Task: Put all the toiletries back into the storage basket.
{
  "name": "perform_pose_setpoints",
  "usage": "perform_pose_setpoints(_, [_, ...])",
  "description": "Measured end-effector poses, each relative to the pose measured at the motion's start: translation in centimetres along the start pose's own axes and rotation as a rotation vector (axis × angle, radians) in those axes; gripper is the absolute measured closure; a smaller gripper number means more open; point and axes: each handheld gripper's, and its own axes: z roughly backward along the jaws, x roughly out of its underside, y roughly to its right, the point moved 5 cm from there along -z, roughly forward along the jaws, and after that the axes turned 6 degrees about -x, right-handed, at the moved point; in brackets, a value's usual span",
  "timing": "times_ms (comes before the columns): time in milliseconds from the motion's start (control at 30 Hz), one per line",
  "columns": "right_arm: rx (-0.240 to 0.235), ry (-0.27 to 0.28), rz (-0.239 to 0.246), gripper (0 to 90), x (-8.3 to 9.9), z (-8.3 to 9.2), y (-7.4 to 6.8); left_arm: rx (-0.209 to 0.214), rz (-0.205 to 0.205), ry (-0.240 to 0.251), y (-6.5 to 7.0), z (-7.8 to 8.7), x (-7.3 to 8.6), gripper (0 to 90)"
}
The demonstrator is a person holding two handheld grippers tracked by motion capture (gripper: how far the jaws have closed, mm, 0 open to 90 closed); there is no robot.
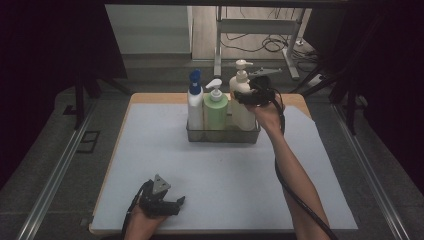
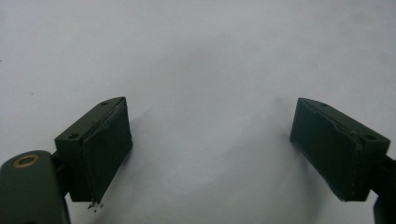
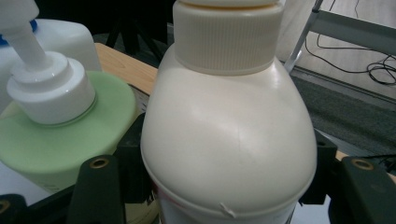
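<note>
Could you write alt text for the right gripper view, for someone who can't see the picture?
A cream pump bottle stands close up between the right gripper's two black jaws, which sit against its sides below the ribbed collar. Beside it stands a light green pump bottle with a white pump, and behind that a white bottle.

Lab — black curtains (image 1: 60, 45), rails (image 1: 55, 175), floor cables (image 1: 260, 42).

The cream pump bottle (image 1: 242, 107) stands upright at the right end of the wire basket (image 1: 222, 135), just beside the green bottle (image 1: 215, 111). It has a rounded shoulder, a ribbed collar and a pump head on top. The right tongs (image 1: 248, 96) clamp its upper body from both sides.
</note>
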Motion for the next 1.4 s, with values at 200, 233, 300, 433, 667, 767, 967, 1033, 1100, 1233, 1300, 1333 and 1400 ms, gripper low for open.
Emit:
perform_pose_setpoints(200, [-0.012,-0.014,-0.010,36.2,0.6,-0.2,-0.1,0.000,0.000,0.000,0.0,0.0,0.0,12.4])
perform_pose_setpoints(233, [-0.014,-0.017,-0.012,36.2,0.7,-0.2,-0.1,0.000,0.000,0.000,0.0,0.0,0.0,12.4])
perform_pose_setpoints(300, [-0.018,-0.020,-0.012,36.2,0.8,-0.1,-0.2,0.000,0.000,0.000,0.0,0.0,0.0,12.4])
perform_pose_setpoints(433, [-0.023,-0.035,-0.017,36.1,1.2,0.1,-0.2,-0.001,0.000,0.000,0.0,0.0,0.0,12.4])
perform_pose_setpoints(667, [-0.028,-0.056,-0.018,36.1,2.1,0.3,-0.2,0.000,0.000,0.000,0.0,0.0,0.0,12.4])
perform_pose_setpoints(767, [-0.030,-0.063,-0.014,36.1,2.4,0.3,-0.2,0.000,0.000,0.000,0.0,0.0,0.0,12.4])
perform_pose_setpoints(967, [-0.027,-0.076,-0.014,36.1,3.1,0.4,-0.2,0.000,0.001,0.000,0.0,0.0,0.0,12.4])
perform_pose_setpoints(1033, [-0.027,-0.080,-0.013,36.1,3.3,0.4,-0.2,0.001,0.002,0.000,0.0,0.0,0.0,12.4])
perform_pose_setpoints(1100, [-0.027,-0.084,-0.014,36.1,3.4,0.4,-0.2,0.001,0.002,0.000,0.0,0.0,0.0,12.3])
perform_pose_setpoints(1233, [-0.027,-0.090,-0.018,36.1,3.9,0.4,-0.1,0.000,0.000,0.000,0.0,0.0,0.0,12.4])
perform_pose_setpoints(1300, [-0.029,-0.095,-0.022,36.1,4.1,0.4,-0.1,0.000,-0.001,-0.002,0.0,0.0,0.0,12.4])
perform_pose_setpoints(1333, [-0.029,-0.098,-0.021,36.1,4.2,0.3,-0.1,0.000,0.000,0.000,0.0,0.0,0.0,12.4])
perform_pose_setpoints(1400, [-0.030,-0.105,-0.021,36.0,4.5,0.3,-0.1,0.000,-0.001,-0.001,0.0,0.0,0.0,12.4])
